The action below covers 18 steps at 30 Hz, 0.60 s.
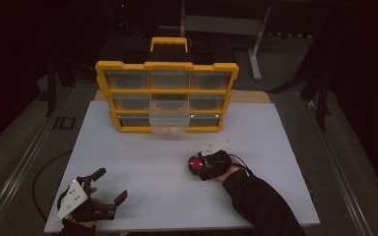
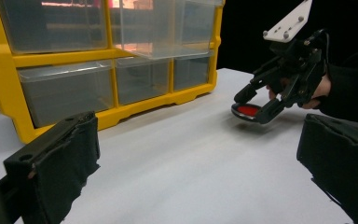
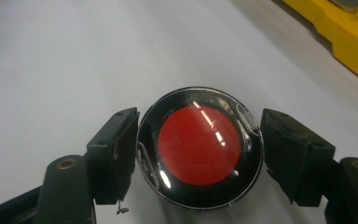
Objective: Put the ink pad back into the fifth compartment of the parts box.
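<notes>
White table (image 1: 142,162), yellow drawer organizer (image 1: 167,93)

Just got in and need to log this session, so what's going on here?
A person works at a white table with a claw in each hand. The right claw is closed around a round black disc with a red centre, held just above the table. The left claw rests open near the table's front edge, holding nothing. Behind stands a yellow drawer organiser, its middle drawer pulled out.

stood at the table's (image 1: 142,162) far edge: drawer cabinet (image 1: 167,93), middle drawer (image 1: 169,114) pulled out. lay before it, toward the right: round disc (image 1: 196,164), between right gripper's (image 1: 203,165) jaws. rested at near left corner: left gripper (image 1: 109,186).
</notes>
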Each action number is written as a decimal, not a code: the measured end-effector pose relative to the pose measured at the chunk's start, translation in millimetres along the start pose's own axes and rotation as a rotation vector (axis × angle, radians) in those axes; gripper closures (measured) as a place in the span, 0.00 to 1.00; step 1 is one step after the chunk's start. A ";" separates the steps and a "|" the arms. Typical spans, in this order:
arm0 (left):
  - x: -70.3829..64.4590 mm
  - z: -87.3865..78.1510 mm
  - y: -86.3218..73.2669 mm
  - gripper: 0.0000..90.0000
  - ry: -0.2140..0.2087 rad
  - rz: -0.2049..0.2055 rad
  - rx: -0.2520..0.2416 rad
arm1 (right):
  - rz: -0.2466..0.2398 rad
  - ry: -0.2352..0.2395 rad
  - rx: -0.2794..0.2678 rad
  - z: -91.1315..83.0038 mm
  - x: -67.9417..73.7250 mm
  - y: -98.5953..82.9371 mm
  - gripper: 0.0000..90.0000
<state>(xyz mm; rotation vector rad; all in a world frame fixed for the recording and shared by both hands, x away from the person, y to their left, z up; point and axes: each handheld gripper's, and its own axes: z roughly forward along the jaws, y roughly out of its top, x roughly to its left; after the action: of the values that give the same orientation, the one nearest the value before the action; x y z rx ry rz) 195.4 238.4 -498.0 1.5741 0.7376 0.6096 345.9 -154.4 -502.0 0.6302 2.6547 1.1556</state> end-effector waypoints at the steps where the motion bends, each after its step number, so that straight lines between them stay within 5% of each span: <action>1: -0.1 0.0 0.0 0.00 0.000 0.000 0.000 | -0.003 -0.002 -0.001 -1.7 -0.1 0.5 0.33; 18: -0.8 0.7 -0.2 0.00 0.006 0.013 0.010 | -0.046 0.012 0.018 -25.9 6.8 17.5 0.33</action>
<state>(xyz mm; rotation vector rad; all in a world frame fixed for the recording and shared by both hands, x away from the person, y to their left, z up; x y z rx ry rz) 195.3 237.3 -498.2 1.5877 0.7367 0.6214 336.9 -157.7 -471.5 0.5637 2.6780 1.1276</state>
